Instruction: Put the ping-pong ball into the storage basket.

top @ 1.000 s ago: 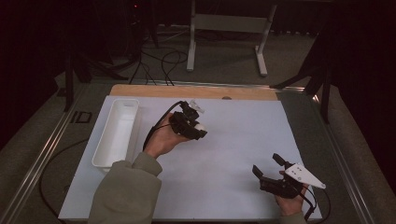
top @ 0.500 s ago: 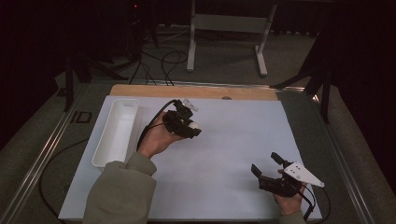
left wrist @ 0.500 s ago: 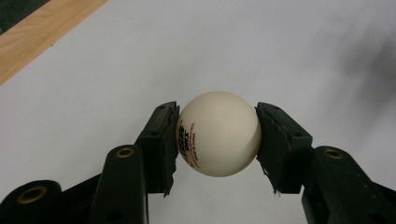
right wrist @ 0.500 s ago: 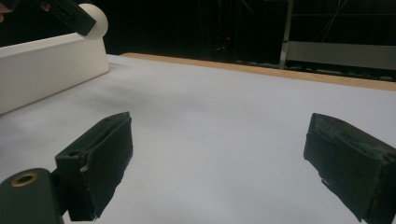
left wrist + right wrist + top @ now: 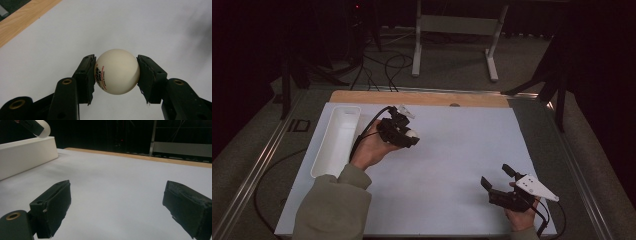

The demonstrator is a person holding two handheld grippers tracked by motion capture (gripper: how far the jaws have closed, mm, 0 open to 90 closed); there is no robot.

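**Ball held in left gripper beside the tray**

The left gripper has its pads clamped on either side of a white ball, held above the white sheet. The tray lies at its nine o'clock, just beside the hand. The right gripper, at the sheet's five o'clock, stands wide open with nothing between its pads.

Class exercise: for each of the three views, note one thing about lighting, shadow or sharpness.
High view: the white table sheet is lit, the room behind dark. Left gripper view: the ball is sharp, its red print crisp, with a soft shadow on its lower right. Right gripper view: the white tray and the hand-held gripper pads look slightly soft.
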